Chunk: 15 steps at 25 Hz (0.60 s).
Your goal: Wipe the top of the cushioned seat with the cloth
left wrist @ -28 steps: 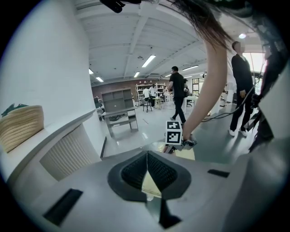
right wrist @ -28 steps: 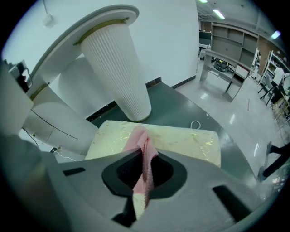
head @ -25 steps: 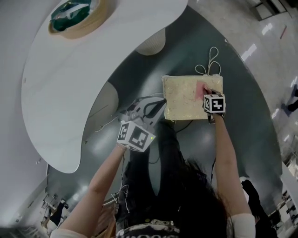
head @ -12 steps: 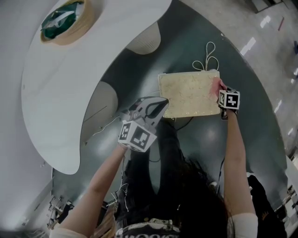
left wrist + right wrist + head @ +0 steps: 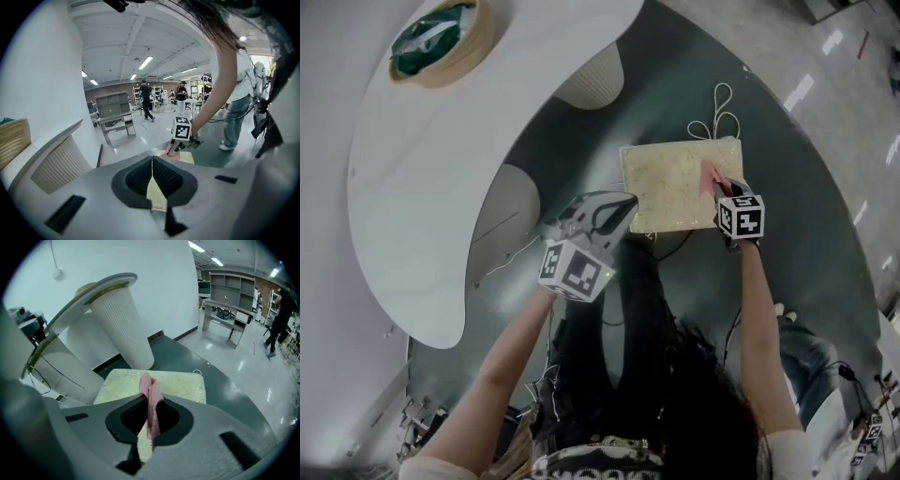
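Note:
The cushioned seat [image 5: 675,183] is a pale yellow square pad on the dark floor, also seen in the right gripper view as the cushioned seat [image 5: 173,383]. My right gripper [image 5: 719,192] is shut on a pink cloth [image 5: 150,401], which rests on the cushion's right part as the pink cloth [image 5: 710,178]. My left gripper [image 5: 623,206] hangs beside the cushion's left edge, shut with nothing between its jaws. From the left gripper view the right gripper [image 5: 180,147] and cloth [image 5: 171,153] show ahead.
A curved white table [image 5: 441,141] stands to the left, with a tan basket [image 5: 441,42] on it. Its ribbed white base [image 5: 124,324] stands just behind the cushion. White cord loops [image 5: 717,117] lie at the cushion's far edge. People walk in the background.
My right gripper with the cloth swept out to the cushion's right edge, then came back inward and nearer. The left gripper stayed put.

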Tool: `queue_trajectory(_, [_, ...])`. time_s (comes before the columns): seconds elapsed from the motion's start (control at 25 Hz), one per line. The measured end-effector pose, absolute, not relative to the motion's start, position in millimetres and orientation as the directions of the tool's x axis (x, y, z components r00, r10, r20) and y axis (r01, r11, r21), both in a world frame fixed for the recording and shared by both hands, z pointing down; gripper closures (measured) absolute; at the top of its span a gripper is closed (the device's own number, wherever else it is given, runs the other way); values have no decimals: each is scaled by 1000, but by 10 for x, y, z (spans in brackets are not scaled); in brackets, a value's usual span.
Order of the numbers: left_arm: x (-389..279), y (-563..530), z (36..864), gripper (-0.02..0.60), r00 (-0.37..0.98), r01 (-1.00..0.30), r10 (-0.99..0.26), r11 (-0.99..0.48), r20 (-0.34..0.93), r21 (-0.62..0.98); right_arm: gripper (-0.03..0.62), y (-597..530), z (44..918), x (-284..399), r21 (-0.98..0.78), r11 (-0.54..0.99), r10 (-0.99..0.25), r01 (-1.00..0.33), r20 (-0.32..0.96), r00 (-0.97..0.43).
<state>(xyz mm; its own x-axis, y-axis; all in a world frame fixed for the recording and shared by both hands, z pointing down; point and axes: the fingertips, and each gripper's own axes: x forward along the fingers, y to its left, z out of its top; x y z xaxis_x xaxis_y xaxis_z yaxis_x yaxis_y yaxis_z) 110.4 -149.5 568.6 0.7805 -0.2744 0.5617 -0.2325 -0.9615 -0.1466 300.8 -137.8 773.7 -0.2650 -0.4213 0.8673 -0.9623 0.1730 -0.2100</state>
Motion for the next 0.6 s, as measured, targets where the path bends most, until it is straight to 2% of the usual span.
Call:
queue_trajectory(0.32, [964,-1393,5721,575,777,-237,-272,-962,567,-137,582,-1220,7784,1843,-342,270,-388,-900,817,-427])
queue_trajectory(0.6, [730,-1348,5776,575,765,-268,-294,-954,573,-132,582,-1212,7929,1143,-396,320,-339,-861,801,-494])
